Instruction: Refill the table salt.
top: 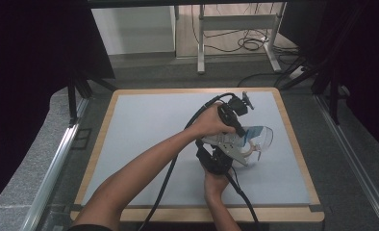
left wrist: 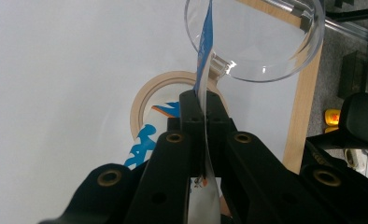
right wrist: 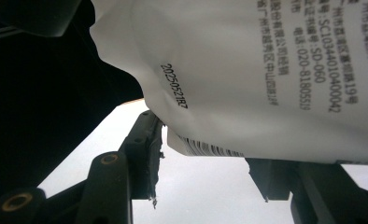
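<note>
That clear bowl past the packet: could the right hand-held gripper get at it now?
Probably not yet. The right hand-held gripper has its jaws open around the white packet, which blocks its path. The clear bowl lies beyond the packet, whose edge the left hand-held gripper pinches.

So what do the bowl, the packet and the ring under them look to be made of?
Bowl: clear glossy plastic or glass; the table shows through it, its rim catches glints. Packet: thin white printed film, probably plastic; it creases softly, and the left tongs pinch its edge flat. Ring: pale matte wood by its colour, though no grain is visible.
</note>
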